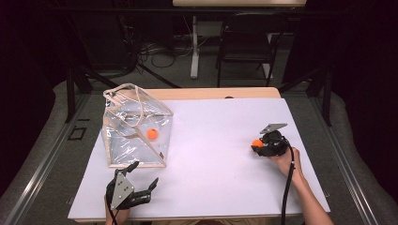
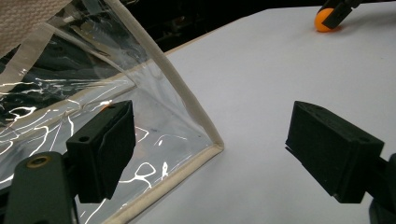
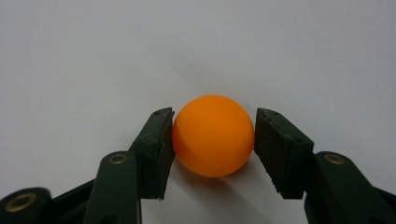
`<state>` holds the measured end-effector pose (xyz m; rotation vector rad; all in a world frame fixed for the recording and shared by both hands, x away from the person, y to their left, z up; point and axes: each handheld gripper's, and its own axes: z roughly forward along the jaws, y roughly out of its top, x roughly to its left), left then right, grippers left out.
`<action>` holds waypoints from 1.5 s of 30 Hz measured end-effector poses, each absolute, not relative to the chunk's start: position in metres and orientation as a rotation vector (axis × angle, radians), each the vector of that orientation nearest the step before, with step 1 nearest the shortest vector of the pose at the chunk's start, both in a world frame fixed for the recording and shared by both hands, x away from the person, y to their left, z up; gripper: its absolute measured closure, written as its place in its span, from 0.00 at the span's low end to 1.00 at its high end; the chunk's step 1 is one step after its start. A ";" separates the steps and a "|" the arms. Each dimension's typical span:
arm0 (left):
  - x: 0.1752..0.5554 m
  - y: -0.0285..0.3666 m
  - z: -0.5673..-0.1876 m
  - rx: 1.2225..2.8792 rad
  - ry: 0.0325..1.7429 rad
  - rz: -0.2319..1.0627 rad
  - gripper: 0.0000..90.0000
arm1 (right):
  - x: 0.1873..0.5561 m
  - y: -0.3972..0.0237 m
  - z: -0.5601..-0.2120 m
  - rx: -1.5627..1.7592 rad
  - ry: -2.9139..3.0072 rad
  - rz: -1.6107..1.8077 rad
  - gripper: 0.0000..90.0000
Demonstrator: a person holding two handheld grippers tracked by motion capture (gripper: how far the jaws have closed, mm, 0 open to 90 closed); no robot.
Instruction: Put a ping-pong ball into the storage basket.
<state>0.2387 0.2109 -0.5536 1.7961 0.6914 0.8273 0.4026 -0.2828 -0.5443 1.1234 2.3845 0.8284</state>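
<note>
Left claw [image 1: 143, 174] spread, idle by clear bag [image 1: 136, 124]; my right claw [image 3: 214, 140] pinching orange ball [image 3: 213, 135] across middle. Ball likely light, smooth, slippery: gentle squeeze.

Orange ball [image 3: 213, 136], black gripper [image 3: 213, 154] — white table [image 1: 211, 140].

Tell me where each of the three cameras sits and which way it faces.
High view: fixed above the person's side, looking forward and down on the white table; forearms, left gripper and right gripper show.
Left gripper view: rides the left gripper, looking along its open jaws at the clear bag.
Right gripper view: rides the right gripper, looking along its jaws, shut on the orange ball.
Shared: that ball appears in all three; the bag shows in the high and left gripper views.
</note>
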 end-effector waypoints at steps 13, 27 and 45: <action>0.239 0.211 -0.554 1.796 0.693 0.829 0.17 | 0.401 -0.282 -0.538 1.114 2.385 0.830 0.56; 0.239 0.210 -0.554 1.793 0.691 0.827 0.17 | 0.391 -0.274 -0.521 1.047 2.384 0.845 0.56; 0.239 0.210 -0.554 1.794 0.689 0.826 0.17 | 0.386 -0.263 -0.515 0.995 2.411 0.830 0.56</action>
